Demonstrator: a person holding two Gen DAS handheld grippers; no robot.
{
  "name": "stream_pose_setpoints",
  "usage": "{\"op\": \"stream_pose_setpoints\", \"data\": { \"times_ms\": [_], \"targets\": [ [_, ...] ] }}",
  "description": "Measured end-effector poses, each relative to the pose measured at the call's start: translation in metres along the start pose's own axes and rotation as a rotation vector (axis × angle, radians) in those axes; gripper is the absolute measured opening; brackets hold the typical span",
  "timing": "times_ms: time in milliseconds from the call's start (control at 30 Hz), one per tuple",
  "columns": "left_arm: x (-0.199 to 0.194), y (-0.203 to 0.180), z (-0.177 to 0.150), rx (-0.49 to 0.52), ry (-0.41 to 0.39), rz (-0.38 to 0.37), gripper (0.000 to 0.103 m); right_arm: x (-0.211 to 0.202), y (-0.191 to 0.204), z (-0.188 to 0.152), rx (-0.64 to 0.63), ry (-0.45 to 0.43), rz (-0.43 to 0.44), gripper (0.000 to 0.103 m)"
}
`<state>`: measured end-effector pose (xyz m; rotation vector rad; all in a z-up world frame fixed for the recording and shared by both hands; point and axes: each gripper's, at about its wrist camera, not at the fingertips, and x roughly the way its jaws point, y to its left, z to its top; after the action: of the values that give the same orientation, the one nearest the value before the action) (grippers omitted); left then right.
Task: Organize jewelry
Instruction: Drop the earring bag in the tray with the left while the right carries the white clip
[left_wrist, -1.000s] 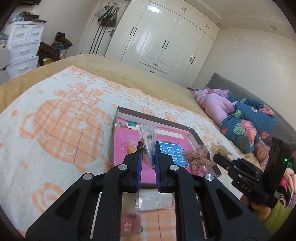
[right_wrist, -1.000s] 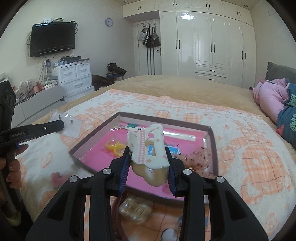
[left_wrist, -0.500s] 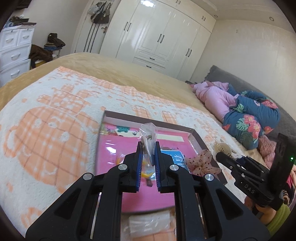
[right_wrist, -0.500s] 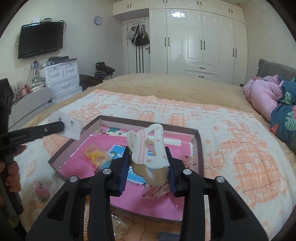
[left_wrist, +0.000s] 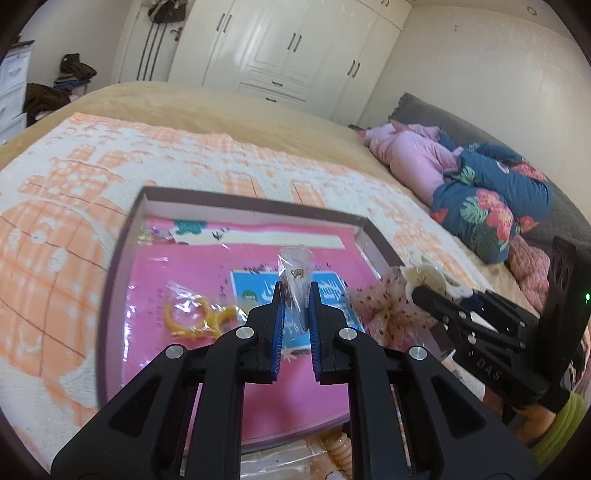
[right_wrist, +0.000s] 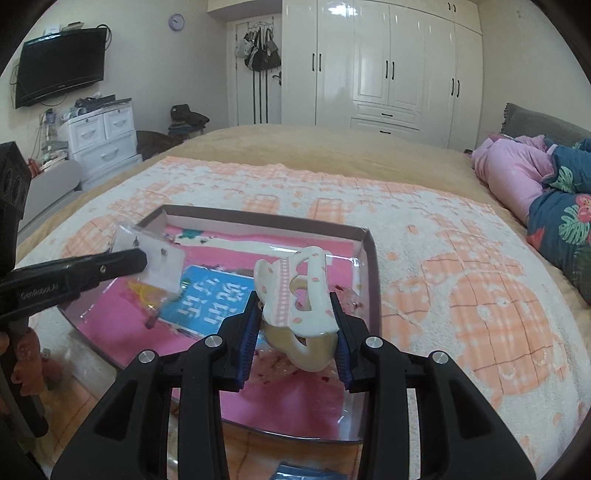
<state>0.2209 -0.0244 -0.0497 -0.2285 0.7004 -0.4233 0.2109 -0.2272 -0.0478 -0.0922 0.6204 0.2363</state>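
Note:
A shallow box (left_wrist: 122, 258) with a pink lining lies on the bed; it also shows in the right wrist view (right_wrist: 371, 258). My left gripper (left_wrist: 295, 306) is shut on a small clear bag of earrings (left_wrist: 295, 269) and holds it above the box. From the right wrist view the same bag (right_wrist: 151, 258) hangs over the box's left part. My right gripper (right_wrist: 295, 321) is shut on a white hair claw clip (right_wrist: 295, 291) with pink checks, above the box's near right part. In the box lie yellow rings in a bag (left_wrist: 188, 317) and a speckled pink bow (left_wrist: 388, 310).
An orange and white blanket (right_wrist: 461, 277) covers the bed. A pink and floral bundle of bedding (left_wrist: 461, 184) lies at the right. Small packets (left_wrist: 303, 458) lie on the blanket before the box. White wardrobes (right_wrist: 388, 66) and a drawer unit (right_wrist: 103, 133) stand beyond the bed.
Both grippers have moved forward over the box with their loads still held. The box now looks closer and lower in both views.

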Motion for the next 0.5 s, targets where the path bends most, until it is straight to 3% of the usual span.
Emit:
{"op": "stream_pose_setpoints", "data": {
  "times_ms": [500],
  "targets": [
    [0.017,-0.002,-0.009,0.034,0.074,-0.002,0.007,0.028,-0.002,-0.001,0.004,0.071,-0.003,0.034]
  ]
}}
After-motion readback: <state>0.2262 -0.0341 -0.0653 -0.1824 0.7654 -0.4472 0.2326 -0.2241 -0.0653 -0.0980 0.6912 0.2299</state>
